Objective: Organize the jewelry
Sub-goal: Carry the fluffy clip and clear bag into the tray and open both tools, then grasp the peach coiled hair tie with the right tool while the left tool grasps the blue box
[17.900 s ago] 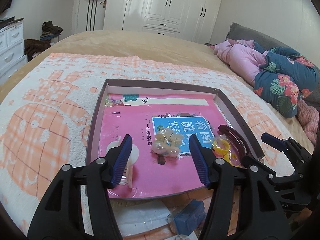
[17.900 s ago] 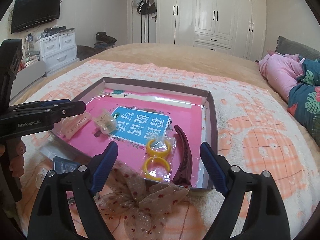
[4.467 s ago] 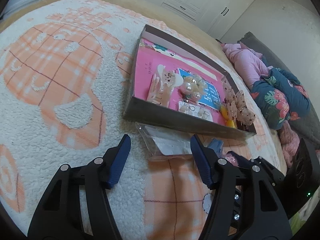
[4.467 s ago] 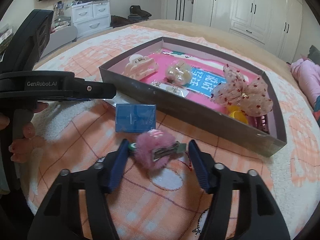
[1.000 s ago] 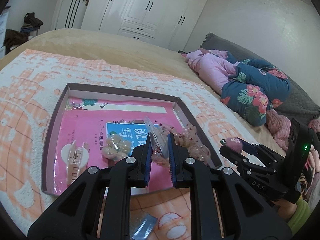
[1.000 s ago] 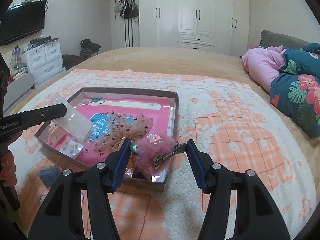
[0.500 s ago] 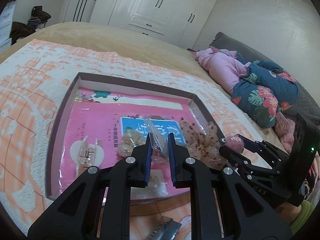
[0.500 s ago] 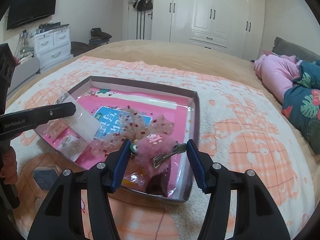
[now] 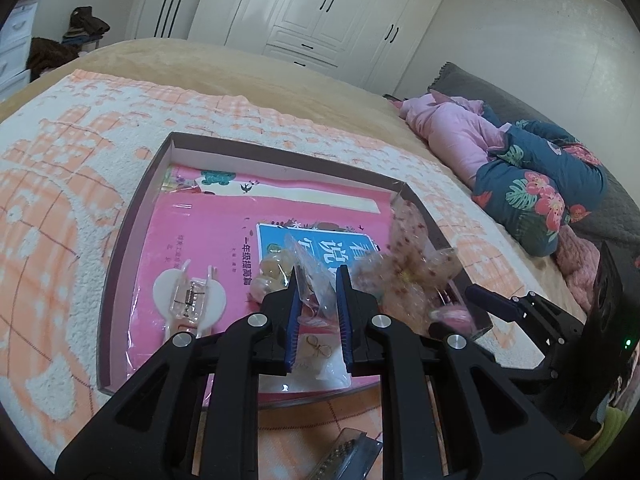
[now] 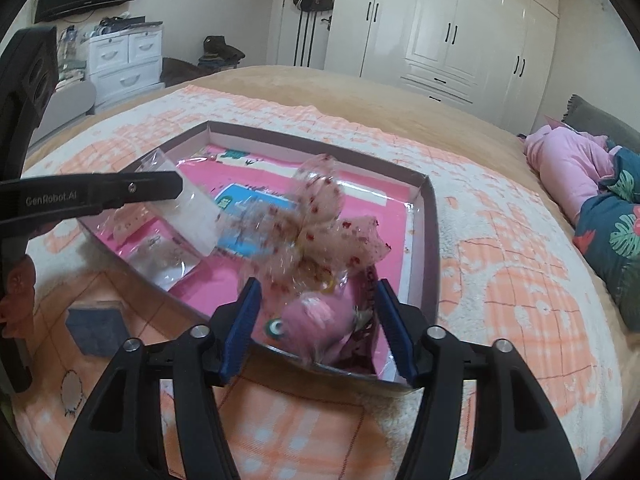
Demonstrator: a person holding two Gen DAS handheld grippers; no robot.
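Note:
A shallow brown-walled tray, lined with a pink book cover, lies on the bed. My left gripper is shut on a small clear plastic bag, held over the tray's near middle. Over the tray's near right corner, the jaws of my right gripper are opening. A blurred pink fluffy hair clip sits loose between them, clear of both pads. Just beyond lies a sheer red-dotted bow.
Inside the tray are a white claw clip, a pearl cluster clip and a clear earring packet. A blue card lies on the orange-checked blanket in front of the tray. Folded clothes are piled at the right.
My right gripper came down over the tray's near right corner and its jaws widened, freeing the pink clip. The left gripper sank a little toward the tray with the bag still in it.

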